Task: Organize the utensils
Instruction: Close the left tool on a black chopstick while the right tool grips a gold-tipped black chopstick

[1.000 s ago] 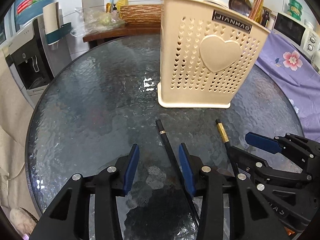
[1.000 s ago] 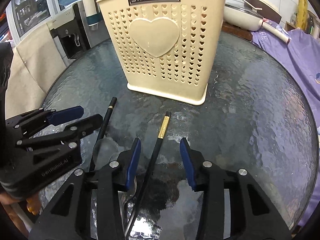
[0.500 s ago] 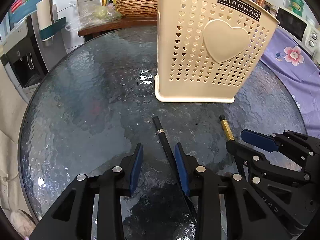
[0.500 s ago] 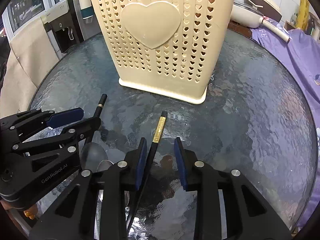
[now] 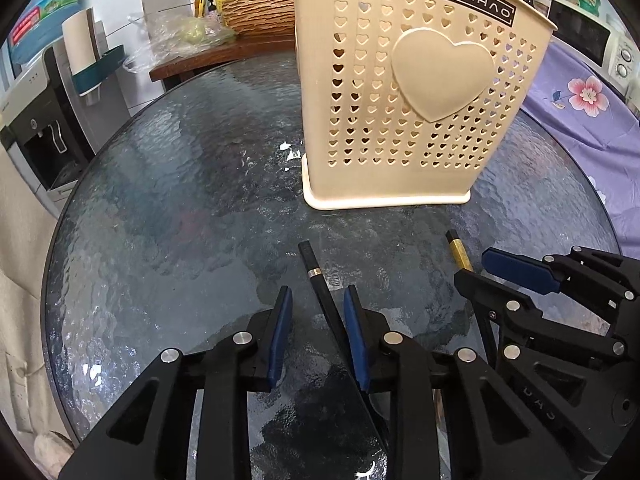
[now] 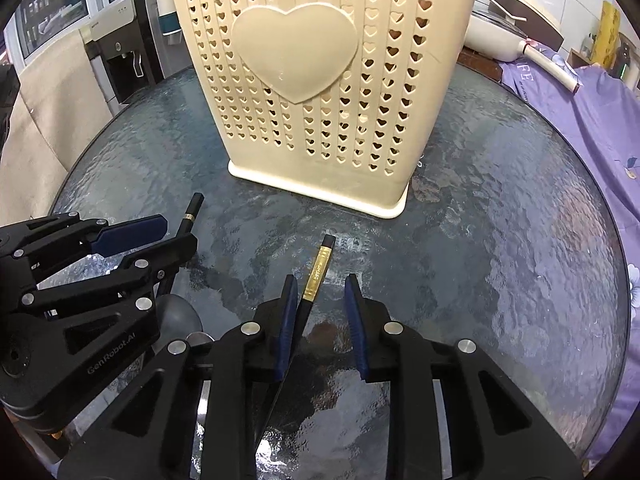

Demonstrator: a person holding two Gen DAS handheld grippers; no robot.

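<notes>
Left wrist view: my left gripper [image 5: 316,328] is closing around the silver-banded chopstick [image 5: 320,292]; my right gripper [image 6: 320,312] is closing around the gold-banded chopstick [image 6: 316,276], neither pinched yet, both bound for the holder [image 5: 416,92] beyond.

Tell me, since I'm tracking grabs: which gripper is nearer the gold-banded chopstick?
Right. The right gripper straddles the gold-banded chopstick, closing; the left gripper sits beside it, around another chopstick.

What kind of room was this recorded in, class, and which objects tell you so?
Probably a home kitchen or dining corner: a white microwave oven, a cream perforated plastic utensil holder on a round textured glass table, and a water dispenser.
</notes>
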